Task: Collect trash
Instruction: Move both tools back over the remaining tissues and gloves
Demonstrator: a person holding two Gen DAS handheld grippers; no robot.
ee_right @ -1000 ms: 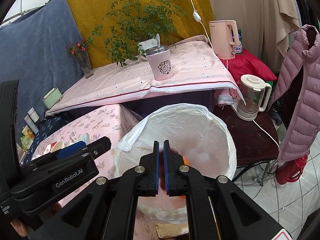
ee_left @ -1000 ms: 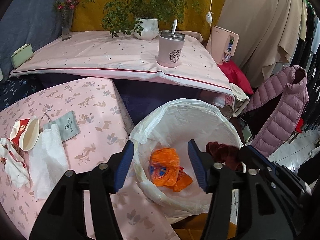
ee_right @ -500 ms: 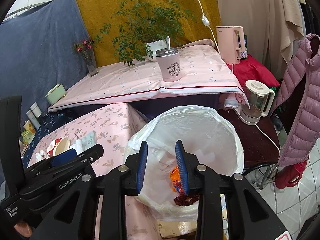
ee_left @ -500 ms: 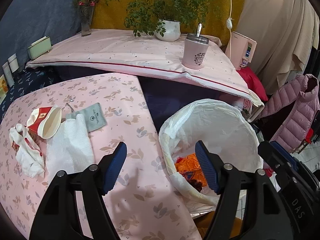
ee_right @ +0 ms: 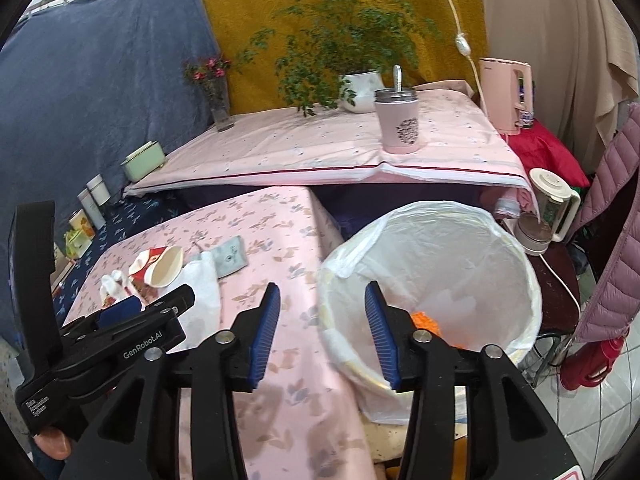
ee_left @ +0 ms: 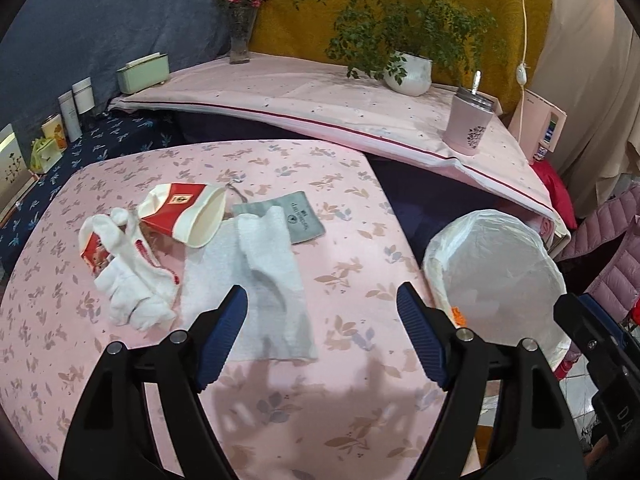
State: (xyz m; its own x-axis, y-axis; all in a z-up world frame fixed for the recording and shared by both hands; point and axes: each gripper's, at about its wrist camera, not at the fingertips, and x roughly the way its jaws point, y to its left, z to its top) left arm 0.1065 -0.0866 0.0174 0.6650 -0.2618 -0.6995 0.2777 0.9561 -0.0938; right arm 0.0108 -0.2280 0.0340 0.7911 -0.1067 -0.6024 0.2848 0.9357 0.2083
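A red-and-white paper cup (ee_left: 188,216) (ee_right: 160,266) lies on its side on the pink floral table (ee_left: 340,208). Beside it are a crumpled white wrapper (ee_left: 128,276), a flat white napkin (ee_left: 264,280) and a grey pouch (ee_left: 296,220). My left gripper (ee_left: 320,300) hovers over the napkin's near edge, its jaws opening with nothing between them. My right gripper (ee_right: 322,292) hangs over the table edge and the rim of the bag-lined bin (ee_right: 432,216) (ee_left: 492,224), its jaws opening and empty. Orange trash (ee_right: 426,320) lies inside the bin.
A raised shelf under pink cloth behind the table carries a pink tumbler (ee_left: 468,128), a potted plant (ee_left: 408,76), a flower vase (ee_left: 240,36) and a green box (ee_left: 142,72). A blender (ee_right: 548,208) and a purple jacket (ee_right: 612,240) stand right of the bin.
Both grippers have swung left from above the bin toward the table. The right jaws went from shut to parted, and a dark red item then lay in the bin. The left jaws widened.
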